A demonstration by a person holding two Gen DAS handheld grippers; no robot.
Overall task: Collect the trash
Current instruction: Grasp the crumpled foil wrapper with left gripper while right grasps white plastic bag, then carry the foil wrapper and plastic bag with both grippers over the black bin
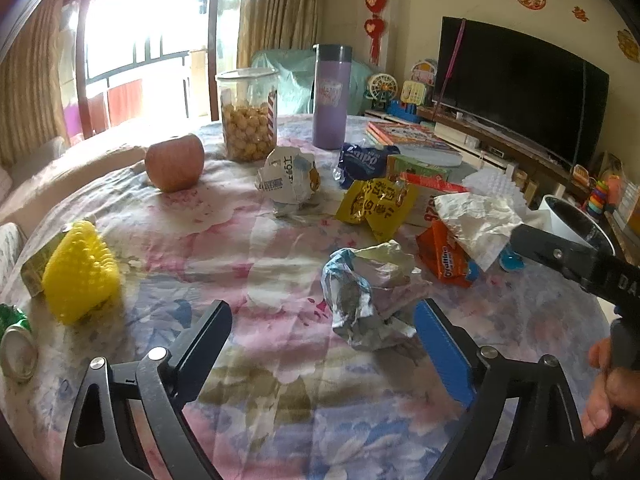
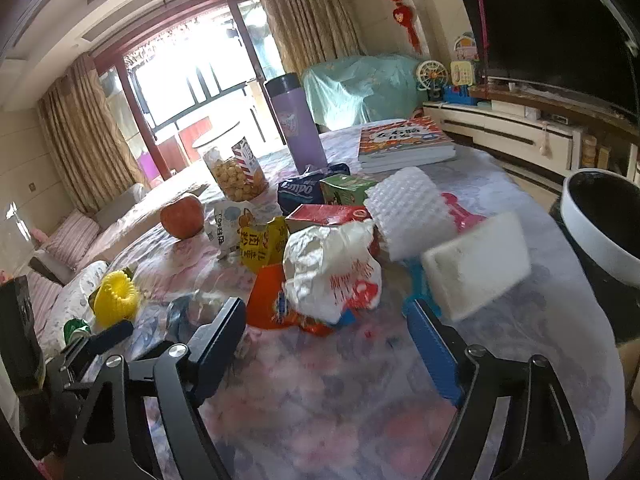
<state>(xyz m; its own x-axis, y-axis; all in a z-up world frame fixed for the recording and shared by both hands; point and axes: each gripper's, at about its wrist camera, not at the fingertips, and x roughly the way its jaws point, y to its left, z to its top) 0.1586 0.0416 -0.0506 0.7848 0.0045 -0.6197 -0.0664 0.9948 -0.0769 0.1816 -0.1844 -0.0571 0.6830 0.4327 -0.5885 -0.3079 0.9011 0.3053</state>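
- While both grippers hang over the floral cloth (image 1: pixel 280 412), the foil wrapper (image 1: pixel 370 296) serves as landmark, crumpled near the table's middle.
- Far left of the wrapper: a green can (image 1: pixel 16 344) on its side at the table edge, with a yellow spiky ball (image 1: pixel 80 272) just beside it.
- Left and behind: an apple (image 1: pixel 175 162) and a jar (image 1: pixel 248 114) of round snacks.
- Left gripper (image 1: pixel 320 320): jaws spread wide, nothing held; its blue-padded finger (image 1: pixel 440 352) sits just right of the wrapper, the black one well to its left.
- Behind the wrapper: a white packet (image 1: pixel 286 178), a yellow packet (image 1: pixel 374 204), a dark blue pack (image 1: pixel 362 162) and a purple flask (image 1: pixel 332 96).
- Right of it: an orange packet (image 1: pixel 442 258) partly under a white crumpled bag (image 1: pixel 476 220).
- Right gripper (image 2: pixel 326 332): jaws wide apart and empty, lined up before the orange packet and bag.
- Farther right: bubble wrap (image 2: pixel 408 208), a white foam block (image 2: pixel 476 264), books (image 2: pixel 404 140) behind, and a white-rimmed bin (image 2: pixel 600 224) past the table edge.
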